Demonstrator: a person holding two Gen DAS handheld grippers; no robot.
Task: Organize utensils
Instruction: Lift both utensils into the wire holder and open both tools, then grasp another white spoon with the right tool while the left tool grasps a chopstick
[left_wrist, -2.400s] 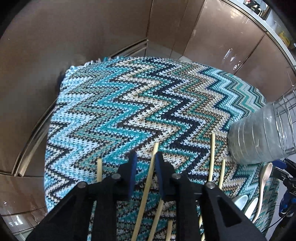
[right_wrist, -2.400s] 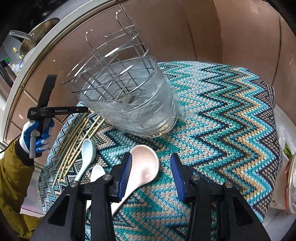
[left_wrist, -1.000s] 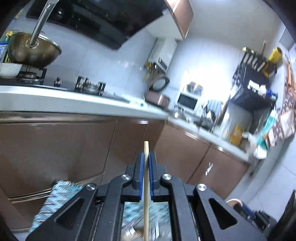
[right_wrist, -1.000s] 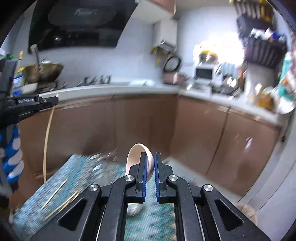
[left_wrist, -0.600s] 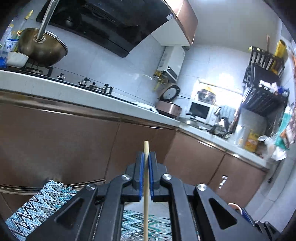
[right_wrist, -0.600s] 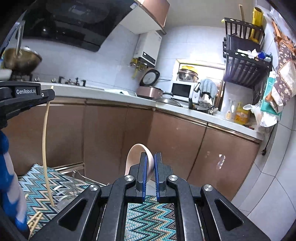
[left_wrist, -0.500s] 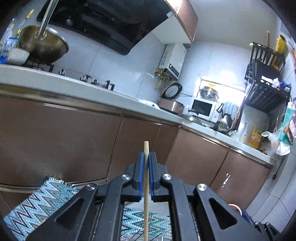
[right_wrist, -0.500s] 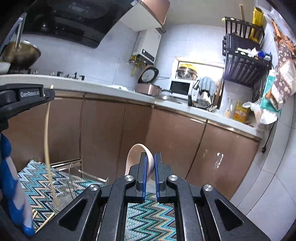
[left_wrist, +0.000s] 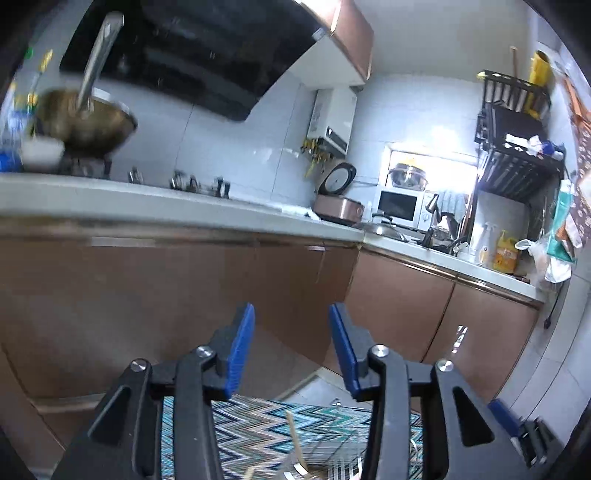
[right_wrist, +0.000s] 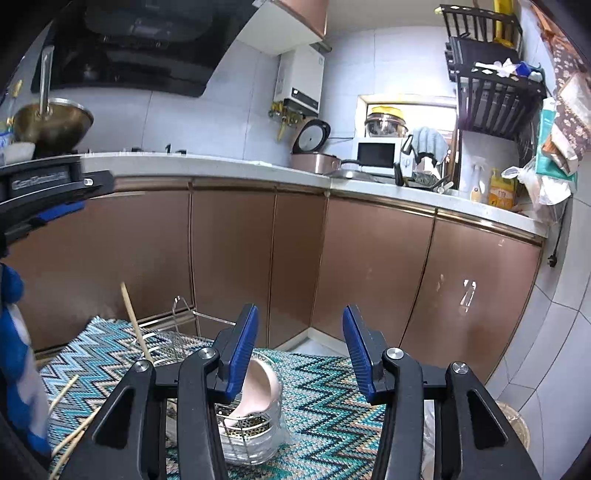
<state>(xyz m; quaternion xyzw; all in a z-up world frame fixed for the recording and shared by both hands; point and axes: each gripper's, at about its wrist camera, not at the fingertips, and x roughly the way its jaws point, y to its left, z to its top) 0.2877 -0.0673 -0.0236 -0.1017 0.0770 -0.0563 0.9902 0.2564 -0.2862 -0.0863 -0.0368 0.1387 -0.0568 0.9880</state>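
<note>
Opening over the wire holder (right_wrist: 207, 354), left tool (left_wrist: 291, 347) and right tool (right_wrist: 299, 347), both jaws empty.

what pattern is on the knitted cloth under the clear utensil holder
Teal, blue, cream and black zigzag on the knitted cloth; clearest in the right wrist view.

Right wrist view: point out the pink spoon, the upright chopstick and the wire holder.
pink spoon (right_wrist: 260, 387), right wrist view, on its bowl.
upright chopstick (right_wrist: 133, 319), right wrist view, mid-shaft.
wire holder (right_wrist: 181, 306), right wrist view, on its raised wire loop.
</note>
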